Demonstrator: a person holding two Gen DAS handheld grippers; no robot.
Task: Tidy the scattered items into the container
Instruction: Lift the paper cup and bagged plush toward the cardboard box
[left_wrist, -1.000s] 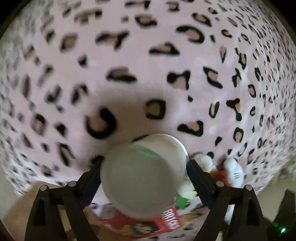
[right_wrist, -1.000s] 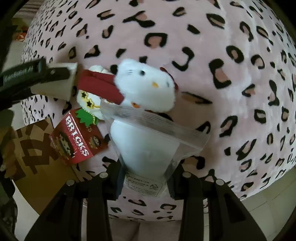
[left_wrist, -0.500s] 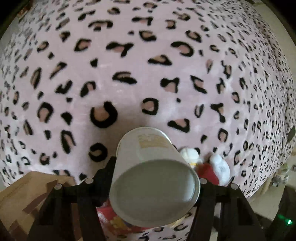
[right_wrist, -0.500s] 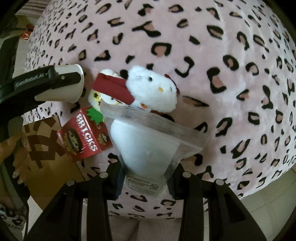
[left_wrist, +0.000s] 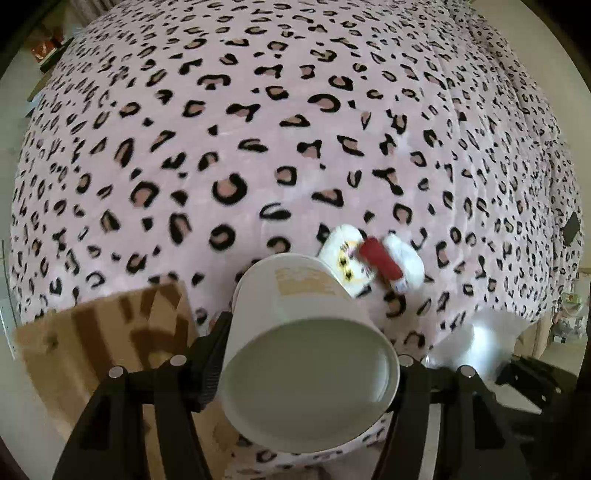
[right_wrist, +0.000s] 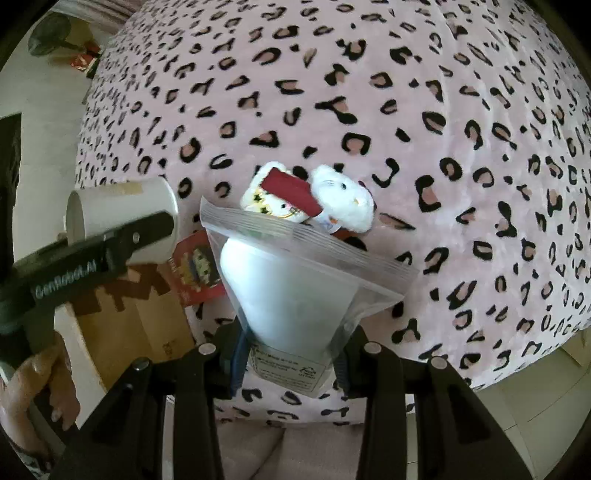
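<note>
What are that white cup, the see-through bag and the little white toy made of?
White cup: probably paper, matte, with a tan patch like torn label. Bag: clear glossy plastic film, ridged zip strip along its top. Toy: soft plush, fuzzy white pile. Blanket under them: fleecy fabric, leopard print.

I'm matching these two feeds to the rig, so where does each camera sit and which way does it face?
Left wrist: on the left gripper, facing down at its paper cup above the leopard blanket; only its fingers show.
Right wrist: on the right gripper, angled down past its zip bag; the person's hand shows.
Shared: cup, plush toy, cardboard box.
</note>
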